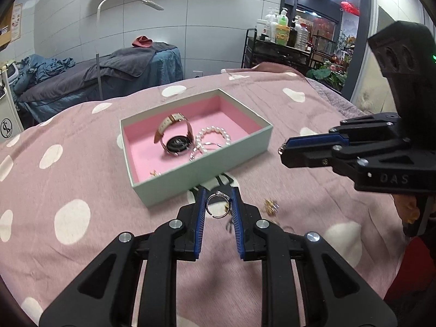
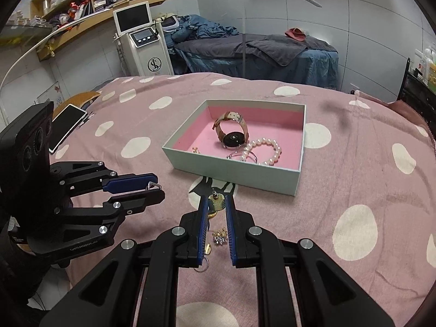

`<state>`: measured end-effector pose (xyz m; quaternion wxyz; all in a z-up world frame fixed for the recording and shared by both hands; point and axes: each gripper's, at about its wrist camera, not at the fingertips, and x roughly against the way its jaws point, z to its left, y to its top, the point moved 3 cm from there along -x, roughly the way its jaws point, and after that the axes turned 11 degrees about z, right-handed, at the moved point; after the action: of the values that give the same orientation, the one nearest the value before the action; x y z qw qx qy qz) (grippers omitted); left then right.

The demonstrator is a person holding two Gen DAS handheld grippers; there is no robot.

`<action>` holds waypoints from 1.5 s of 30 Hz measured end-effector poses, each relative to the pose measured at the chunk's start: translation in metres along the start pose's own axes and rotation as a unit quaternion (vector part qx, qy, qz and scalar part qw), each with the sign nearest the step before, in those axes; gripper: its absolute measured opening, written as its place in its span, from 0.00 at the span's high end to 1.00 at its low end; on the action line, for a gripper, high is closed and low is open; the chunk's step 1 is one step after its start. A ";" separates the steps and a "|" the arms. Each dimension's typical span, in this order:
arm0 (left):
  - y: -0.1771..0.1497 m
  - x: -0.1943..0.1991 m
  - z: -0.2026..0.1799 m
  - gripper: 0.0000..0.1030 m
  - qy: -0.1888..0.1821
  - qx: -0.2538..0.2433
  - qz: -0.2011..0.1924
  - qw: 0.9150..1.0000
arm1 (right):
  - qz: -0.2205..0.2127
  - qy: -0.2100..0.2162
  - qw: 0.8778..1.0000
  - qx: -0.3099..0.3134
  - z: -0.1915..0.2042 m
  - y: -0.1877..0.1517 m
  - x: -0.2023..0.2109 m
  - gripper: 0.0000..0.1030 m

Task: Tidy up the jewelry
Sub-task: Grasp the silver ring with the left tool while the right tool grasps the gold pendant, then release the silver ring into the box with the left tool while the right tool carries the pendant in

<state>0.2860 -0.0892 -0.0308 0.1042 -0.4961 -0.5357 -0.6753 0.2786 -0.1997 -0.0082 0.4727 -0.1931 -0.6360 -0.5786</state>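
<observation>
Two grippers hover over the pink spotted bedspread, just beside the box's near wall. The left gripper pinches a silver ring. The right gripper squeezes a gold piece, maybe an earring. A watch and pearl bracelet lie inside the box.

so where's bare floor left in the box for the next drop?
Free: the pink floor along the box's far wall and its corners behind the watch. Crowded: near half, where the pearl bracelet, a silver ring and a small earring lie.
</observation>
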 end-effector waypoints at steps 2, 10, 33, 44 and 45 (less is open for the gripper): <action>0.009 -0.005 0.007 0.81 0.005 0.004 0.006 1.000 | -0.001 -0.001 1.000 0.005 0.000 0.009 -0.001 0.88; 0.050 -0.034 0.034 0.81 0.010 0.029 0.026 0.999 | 0.009 -0.012 1.000 -0.018 -0.021 0.046 -0.022 0.88; 0.064 -0.088 0.052 0.81 0.026 0.039 0.079 0.996 | 0.080 -0.069 0.994 -0.027 -0.044 0.066 -0.095 0.88; 0.065 -0.073 0.053 0.64 0.048 0.037 0.058 0.996 | 0.060 -0.086 0.994 -0.012 -0.043 0.065 -0.085 0.84; 0.065 -0.066 0.053 0.50 0.056 0.037 0.046 0.997 | 0.050 -0.089 0.995 -0.008 -0.042 0.066 -0.081 0.79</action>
<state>0.3918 -0.0974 -0.0453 0.1833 -0.4777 -0.5302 -0.6761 0.3855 -0.1970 -0.0430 0.4413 -0.2795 -0.6602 -0.5397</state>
